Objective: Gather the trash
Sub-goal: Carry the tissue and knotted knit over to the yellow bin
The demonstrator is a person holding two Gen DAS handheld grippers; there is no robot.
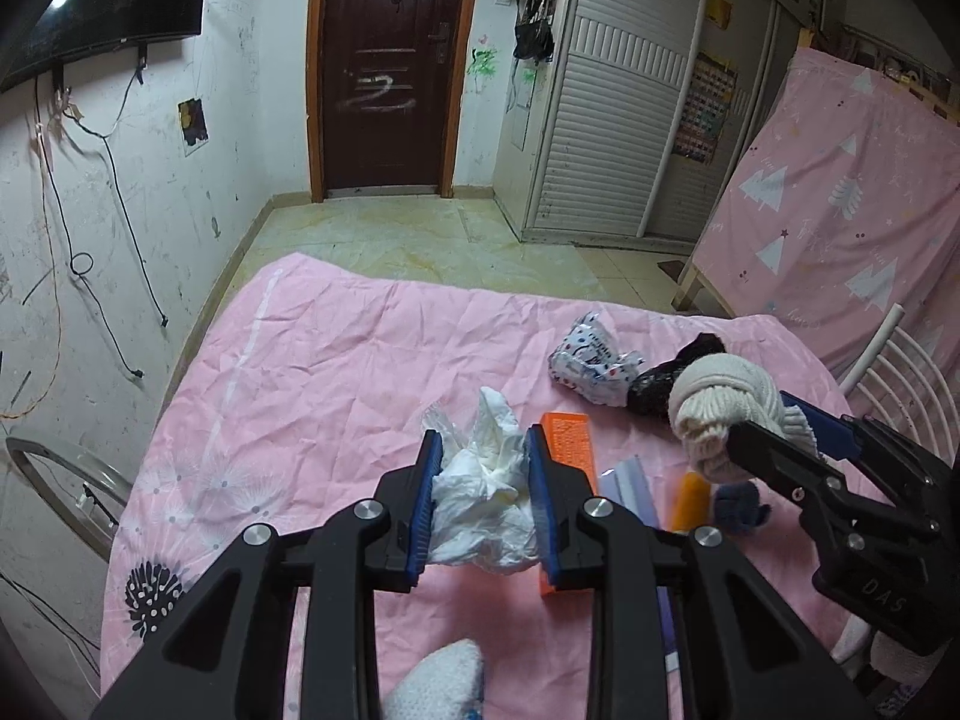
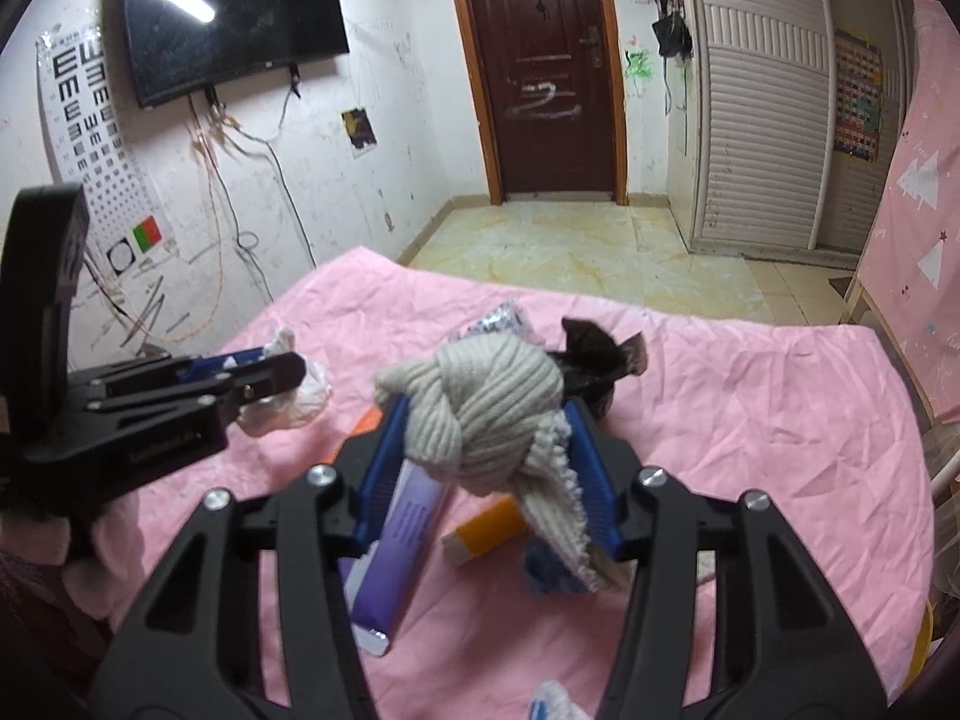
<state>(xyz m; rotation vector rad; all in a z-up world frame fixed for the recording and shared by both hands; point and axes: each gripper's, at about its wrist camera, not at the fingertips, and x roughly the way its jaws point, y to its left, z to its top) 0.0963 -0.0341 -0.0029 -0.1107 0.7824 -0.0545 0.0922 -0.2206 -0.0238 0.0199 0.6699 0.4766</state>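
Our left gripper point(image 1: 485, 492) clamps the crumpled white tissue point(image 1: 486, 498) between its fingers, its length running forward along them. Our right gripper point(image 2: 489, 462) grips the knotted beige sock point(image 2: 480, 414), cuff trailing back.

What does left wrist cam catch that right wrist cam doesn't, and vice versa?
Left wrist only: the left gripper shut on the white crumpled bag, and the orange box in full.

Right wrist only: the eye chart on the wall, and the purple box at full length.

Both: the right gripper shut on the knotted beige knit, the pink sheet, the black bag, the brown door.
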